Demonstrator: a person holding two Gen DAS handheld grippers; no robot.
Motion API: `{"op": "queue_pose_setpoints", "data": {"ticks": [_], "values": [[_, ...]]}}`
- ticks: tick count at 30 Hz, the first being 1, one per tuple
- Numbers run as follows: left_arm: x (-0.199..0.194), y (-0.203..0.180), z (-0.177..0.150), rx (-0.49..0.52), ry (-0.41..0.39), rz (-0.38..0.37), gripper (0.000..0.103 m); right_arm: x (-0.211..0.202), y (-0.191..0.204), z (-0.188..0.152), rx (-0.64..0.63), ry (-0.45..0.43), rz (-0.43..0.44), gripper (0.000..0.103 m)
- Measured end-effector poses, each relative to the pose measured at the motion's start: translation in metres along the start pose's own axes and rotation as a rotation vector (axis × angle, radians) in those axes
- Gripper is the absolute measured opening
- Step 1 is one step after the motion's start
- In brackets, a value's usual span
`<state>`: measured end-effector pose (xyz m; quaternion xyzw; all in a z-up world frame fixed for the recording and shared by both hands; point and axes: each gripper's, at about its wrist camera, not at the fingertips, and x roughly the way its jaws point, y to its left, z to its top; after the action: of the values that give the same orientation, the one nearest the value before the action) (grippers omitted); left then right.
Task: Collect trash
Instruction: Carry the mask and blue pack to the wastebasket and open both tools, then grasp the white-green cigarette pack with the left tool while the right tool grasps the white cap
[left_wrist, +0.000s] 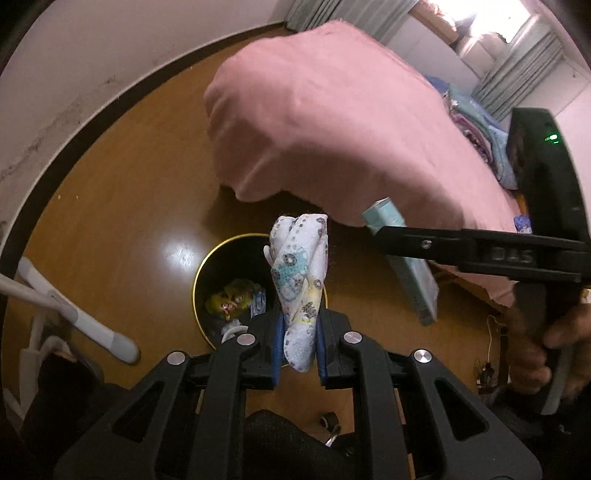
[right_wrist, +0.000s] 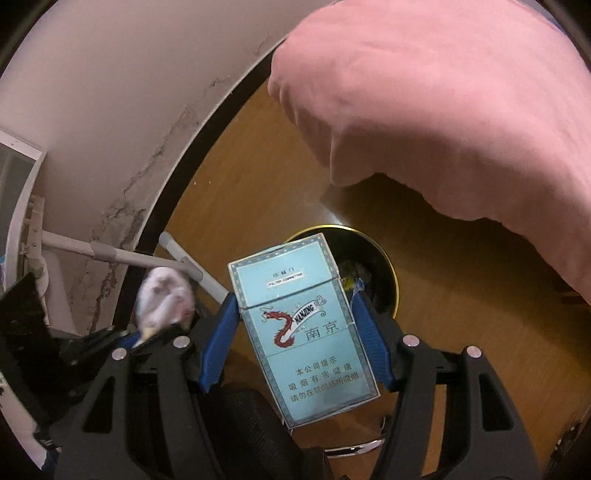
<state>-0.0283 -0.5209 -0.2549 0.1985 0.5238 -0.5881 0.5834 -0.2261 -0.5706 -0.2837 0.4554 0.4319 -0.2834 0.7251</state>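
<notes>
Here the left gripper (left_wrist: 299, 343) pinches a crumpled patterned tissue (left_wrist: 301, 280) between its blue pads, holding it above the black trash bin (left_wrist: 207, 273), whose mouth opens at about ten o'clock from the tissue. The right gripper (right_wrist: 295, 332) clamps a light-blue cigarette pack (right_wrist: 299, 325), with the bin's gold rim (right_wrist: 391, 266) at one o'clock behind it. A pink bedspread (left_wrist: 332, 122) hangs over the wooden floor (left_wrist: 122, 206).

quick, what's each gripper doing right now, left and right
Left gripper: closed on a patterned tissue pack.
Right gripper: closed on a blue cigarette box.
</notes>
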Motion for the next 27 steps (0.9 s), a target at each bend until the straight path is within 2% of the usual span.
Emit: {"op": "queue_pose_setpoints", "data": {"ticks": [4,7,8,9,15,20,24,27], "values": [[0.012,-0.005,0.012,0.015,0.009,-0.001,0.015,0.010,0.005,0.007,0.006,0.008,0.000,0.062],[0.010,-0.008,0.004,0.036,0.010,-0.001,0.040,0.004,0.006,0.002,0.012,0.005,-0.001,0.063],[0.011,-0.010,0.005,0.040,0.002,0.004,0.053,-0.001,0.005,-0.002,0.011,0.001,0.000,0.063],[0.012,-0.008,0.004,0.041,-0.004,0.007,0.058,-0.002,0.006,-0.001,0.009,-0.003,-0.002,0.065],[0.006,-0.016,0.006,0.056,-0.010,0.018,0.061,0.000,0.005,-0.003,0.007,-0.020,0.001,0.074],[-0.014,-0.021,0.005,0.079,-0.044,0.052,0.069,-0.006,0.013,-0.002,-0.018,-0.049,-0.011,0.077],[-0.056,-0.029,0.000,0.099,-0.107,0.099,0.082,-0.027,0.037,-0.005,-0.101,-0.134,-0.079,0.080],[-0.108,-0.038,-0.005,0.111,-0.191,0.156,0.092,-0.048,0.067,-0.008,-0.182,-0.207,-0.100,0.084]]}}
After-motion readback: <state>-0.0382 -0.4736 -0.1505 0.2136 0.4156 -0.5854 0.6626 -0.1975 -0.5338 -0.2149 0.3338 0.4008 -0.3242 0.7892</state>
